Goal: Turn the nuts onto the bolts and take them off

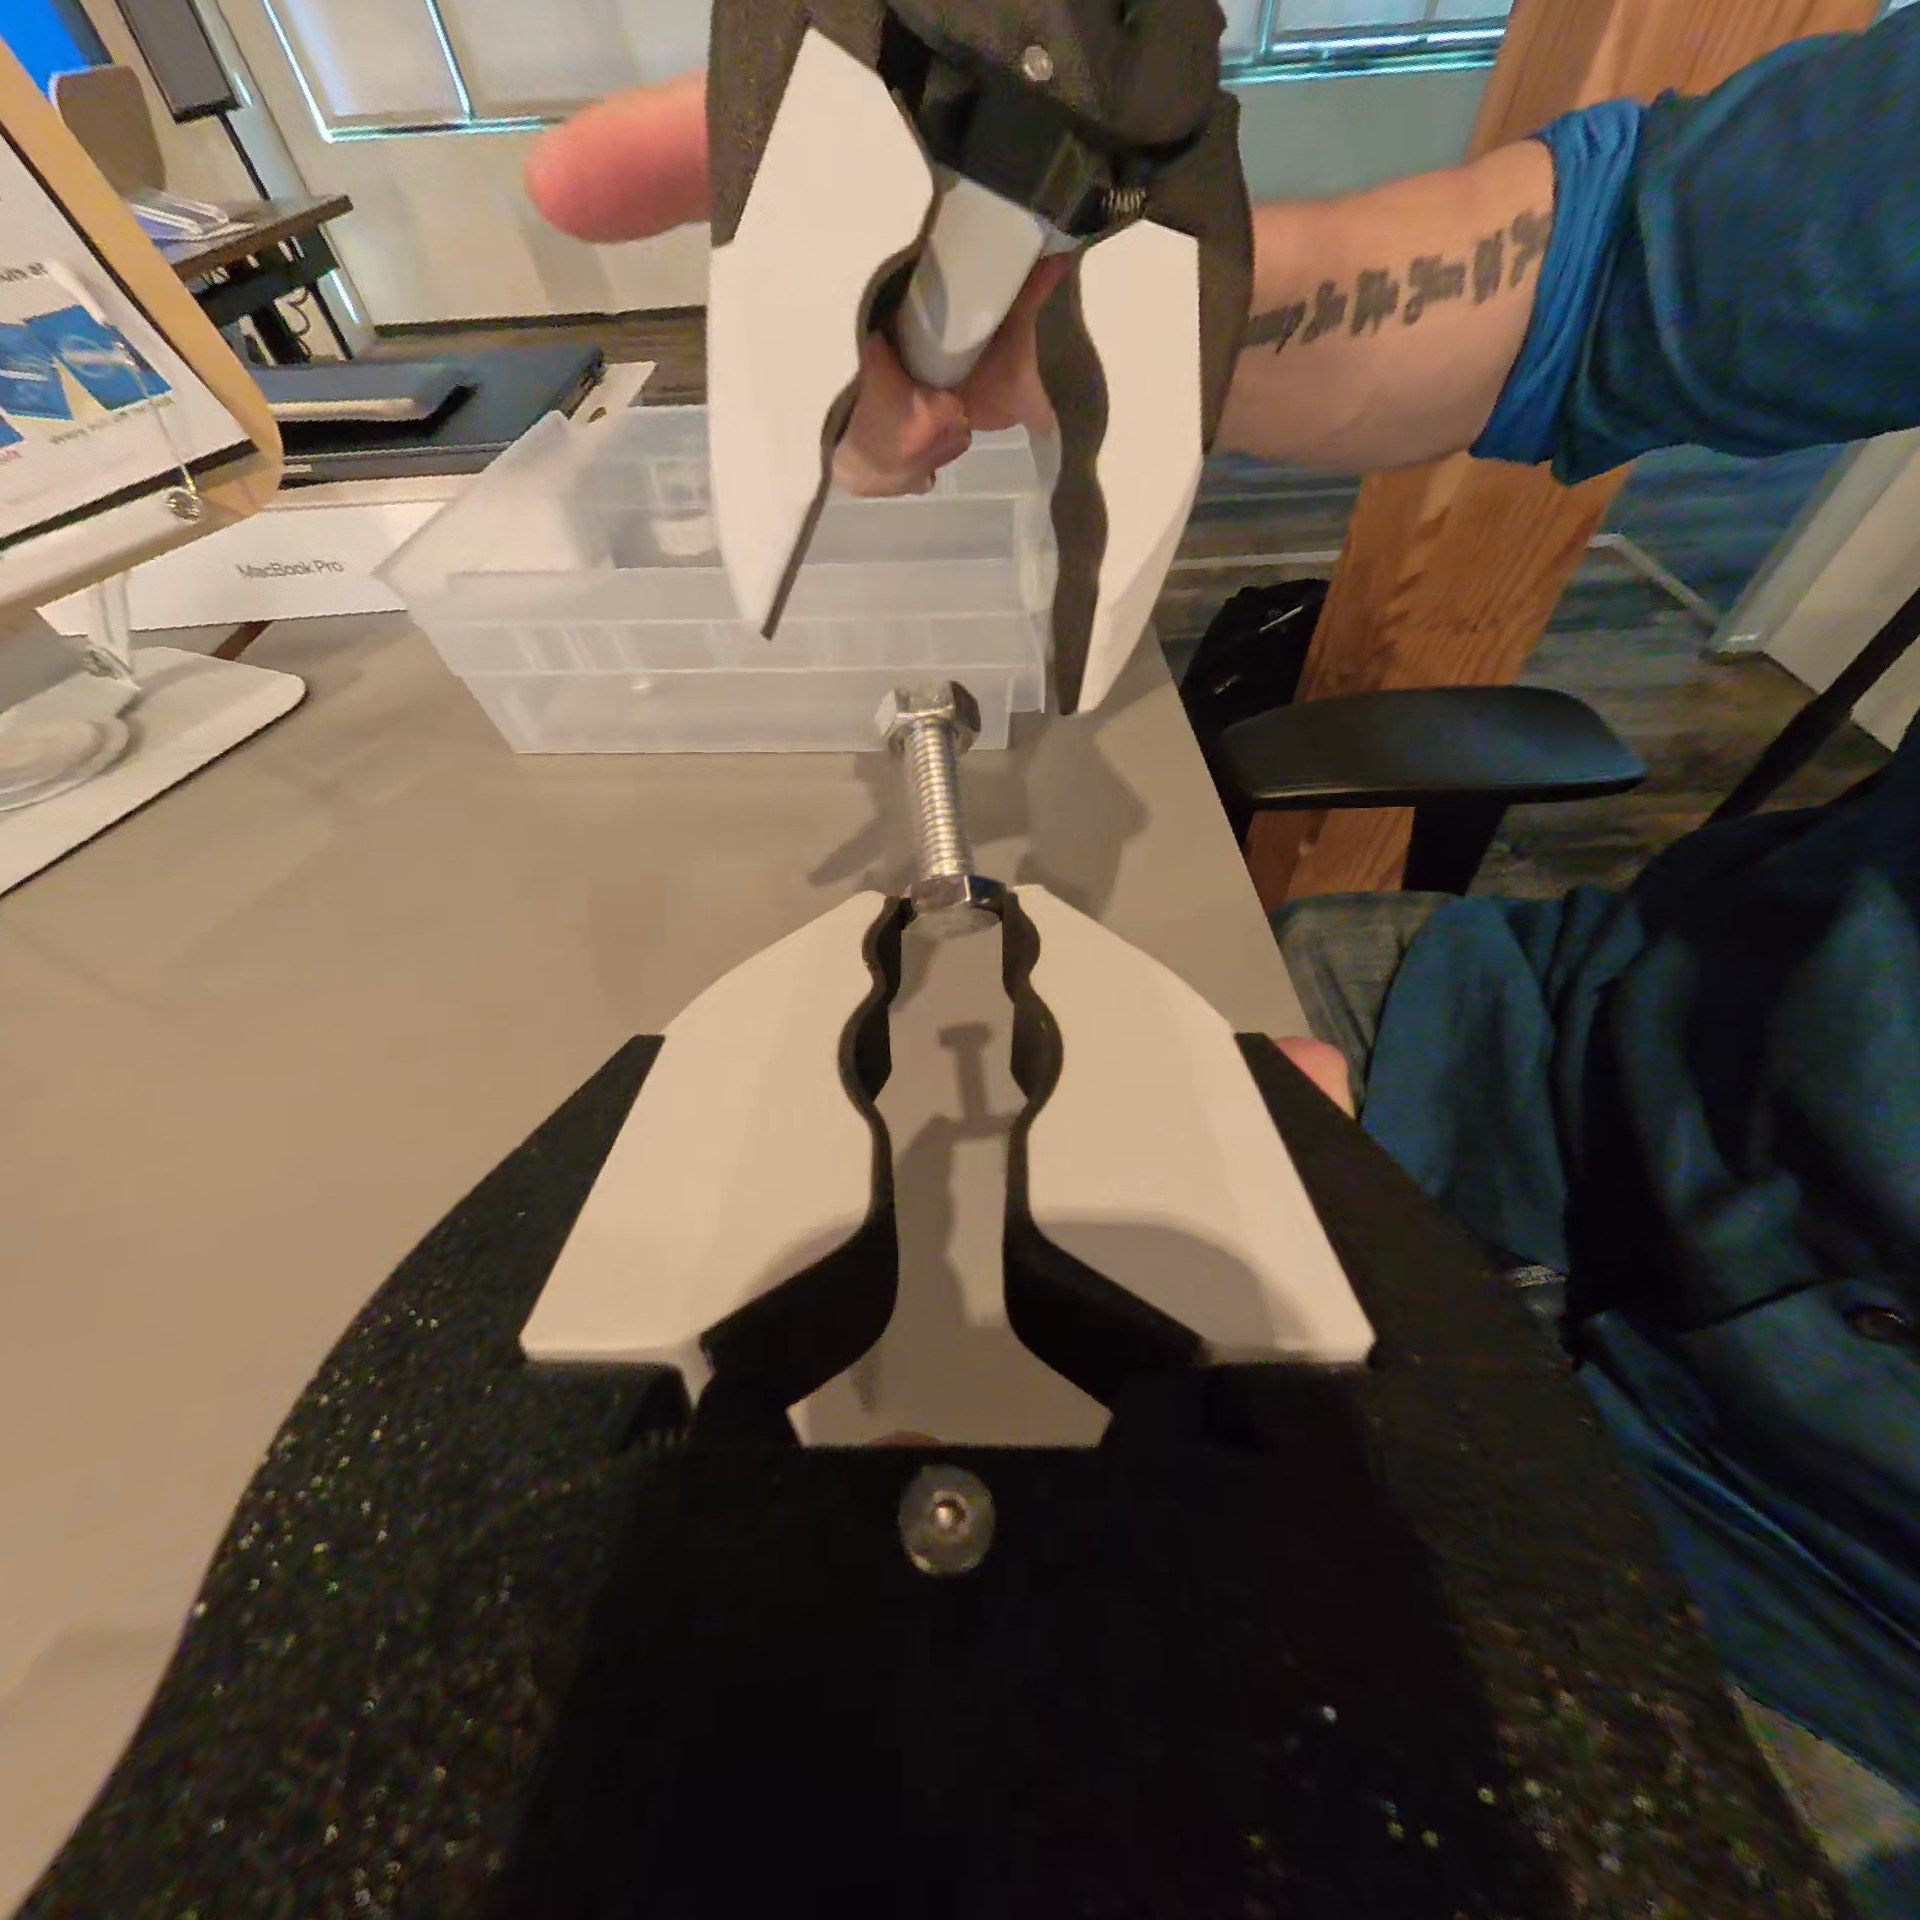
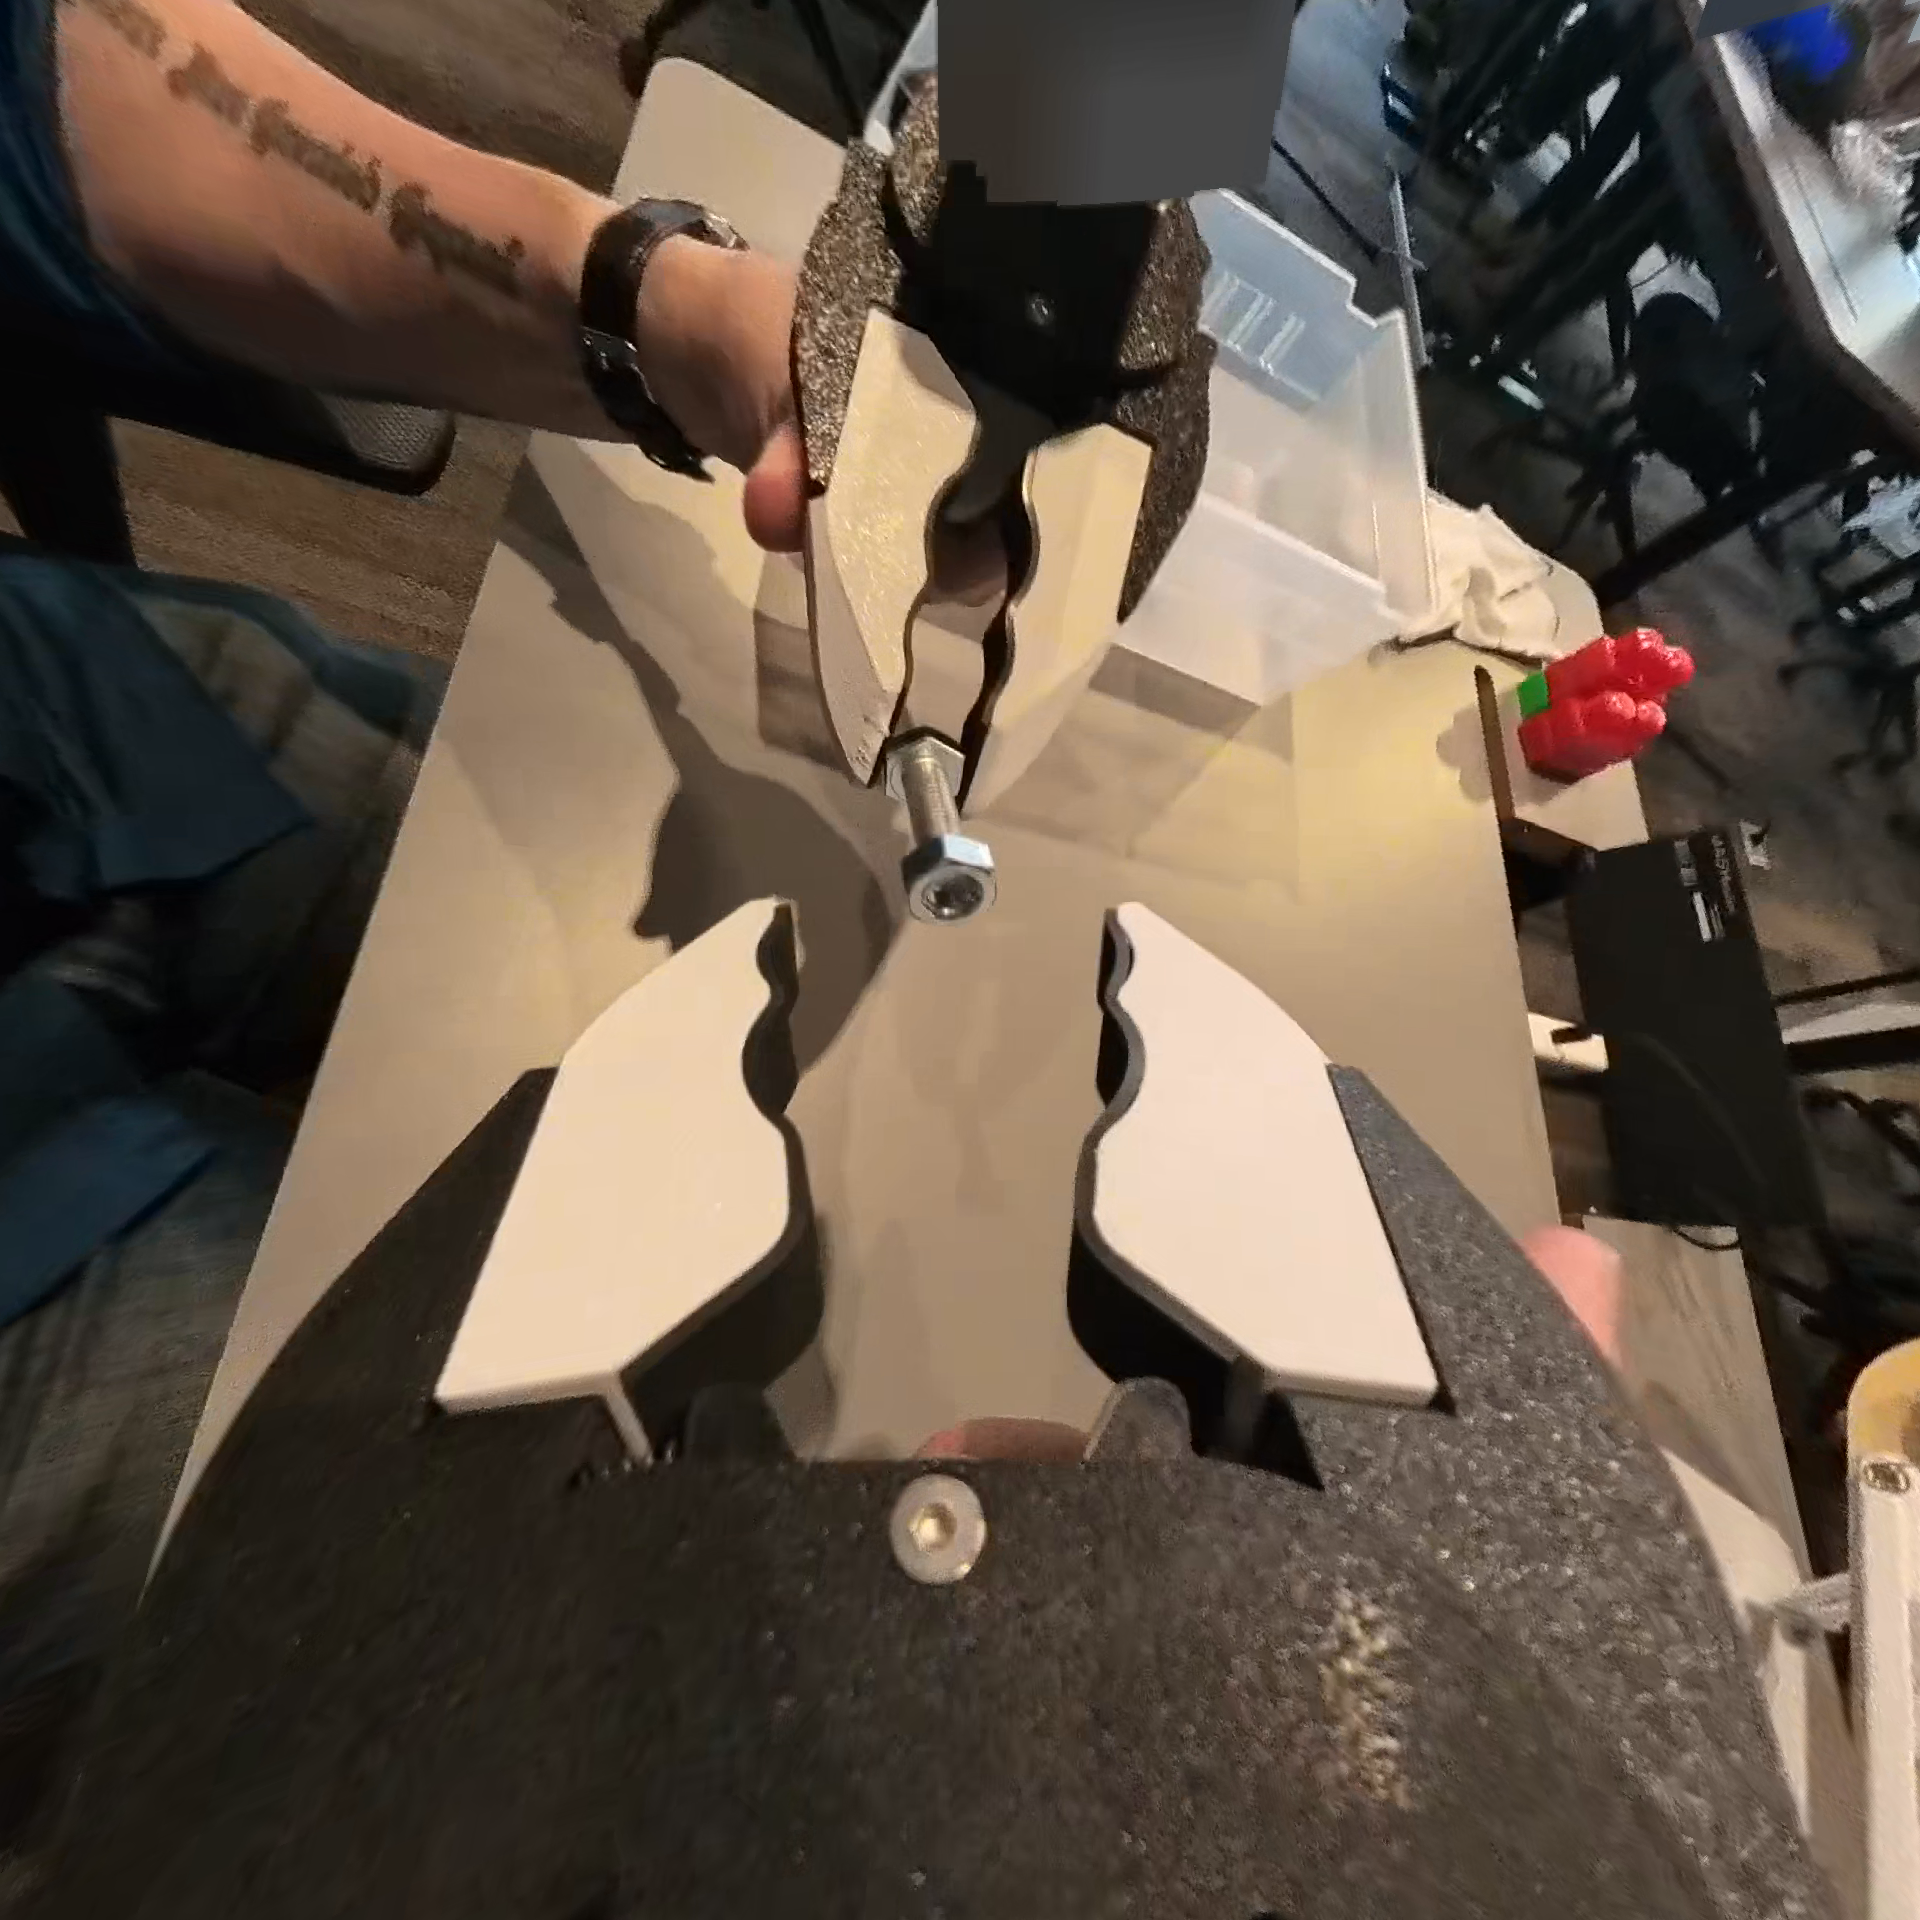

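A silver bolt (image 1: 938, 810) is held level above the grey table (image 1: 416, 987), with a hex nut (image 1: 928, 717) threaded on its far end. My left gripper (image 1: 954, 914) is shut on the bolt's head. My right gripper (image 1: 925, 665) is open and faces it, its fingertips just beyond the nut and not touching it. In the right wrist view the nut (image 2: 948, 881) sits just ahead of my open right gripper (image 2: 951, 914), roughly between its fingertips. The left gripper (image 2: 925, 764) holds the bolt (image 2: 920, 805) from the far side.
A clear plastic organiser box (image 1: 623, 644) stands on the table behind the bolt. Red toy bricks (image 2: 1600, 707) and a black box (image 2: 1662, 1039) lie at the table's right edge. A white display stand (image 1: 125, 644) is at the left, a black chair armrest (image 1: 1434, 748) at the right. Less than 4 cm separates the two grippers' tips.
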A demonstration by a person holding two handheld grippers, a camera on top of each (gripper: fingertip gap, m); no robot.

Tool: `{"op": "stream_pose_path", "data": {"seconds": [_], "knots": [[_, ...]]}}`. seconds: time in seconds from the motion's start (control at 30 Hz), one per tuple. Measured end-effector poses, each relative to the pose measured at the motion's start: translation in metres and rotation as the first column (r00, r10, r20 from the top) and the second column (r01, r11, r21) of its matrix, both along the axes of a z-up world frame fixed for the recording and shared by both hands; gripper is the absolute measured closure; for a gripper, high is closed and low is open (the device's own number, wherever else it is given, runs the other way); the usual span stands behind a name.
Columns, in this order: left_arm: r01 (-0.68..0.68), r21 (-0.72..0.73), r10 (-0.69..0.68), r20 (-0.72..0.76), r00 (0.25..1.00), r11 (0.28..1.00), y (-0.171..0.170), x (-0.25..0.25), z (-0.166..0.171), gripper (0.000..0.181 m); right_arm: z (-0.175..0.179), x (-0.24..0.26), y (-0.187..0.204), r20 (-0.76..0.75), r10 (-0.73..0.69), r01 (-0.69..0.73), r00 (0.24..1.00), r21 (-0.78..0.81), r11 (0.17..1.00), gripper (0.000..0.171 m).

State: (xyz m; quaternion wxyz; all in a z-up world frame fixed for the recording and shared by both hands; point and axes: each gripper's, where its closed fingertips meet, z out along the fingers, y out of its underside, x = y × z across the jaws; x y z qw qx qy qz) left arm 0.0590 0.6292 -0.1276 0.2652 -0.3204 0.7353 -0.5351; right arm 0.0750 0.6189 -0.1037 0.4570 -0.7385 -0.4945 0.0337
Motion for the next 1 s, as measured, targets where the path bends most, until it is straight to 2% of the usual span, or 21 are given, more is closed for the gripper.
{"op": "stream_pose_path", "data": {"seconds": [0.1,0.17,0.2,0.3,0.47,0.6,0.83,1.0], "knots": [[0.029,-0.029,-0.029,-0.001,1.000,0.999,-0.0002,-0.0014,0.0013,0.163,-0.0011,-0.0043,0.0026,-0.030,0.026,-0.026,0.999,-0.011,1.000,0.120],[0.043,-0.044,-0.043,0.001,0.999,0.998,-0.0015,-0.0024,0.0016,0.163,0.0004,-0.0087,0.0004,-0.084,0.053,-0.056,0.995,-0.035,0.998,0.135],[0.046,-0.049,-0.046,0.002,0.999,0.998,-0.0016,-0.0027,0.0018,0.163,0.0015,-0.0092,0.0003,-0.106,0.056,-0.061,0.993,-0.043,0.997,0.137],[0.058,-0.062,-0.058,0.004,0.998,0.996,-0.0022,-0.0034,0.0027,0.163,0.0029,-0.0096,-0.0001,-0.147,0.059,-0.067,0.987,-0.056,0.996,0.138],[0.071,-0.073,-0.070,0.012,0.997,0.995,-0.0035,-0.0042,0.0049,0.163,-0.0028,-0.0085,0.0018,-0.126,0.047,-0.055,0.991,-0.066,0.996,0.135],[0.075,-0.072,-0.074,0.014,0.997,0.995,-0.0041,-0.0058,0.0056,0.163,-0.0034,-0.0113,0.0004,-0.133,0.066,-0.076,0.989,-0.072,0.995,0.152],[0.061,-0.043,-0.061,0.014,0.998,0.997,-0.0049,-0.0031,0.0033,0.163,-0.0039,-0.0098,0.0011,-0.158,0.042,-0.057,0.987,-0.093,0.994,0.154],[0.012,0.049,-0.013,0.036,0.999,0.999,-0.0021,-0.0004,0.0022,0.163,-0.0047,-0.0076,-0.0023,-0.289,-0.051,-0.024,0.956,-0.252,0.968,0.154]]}}
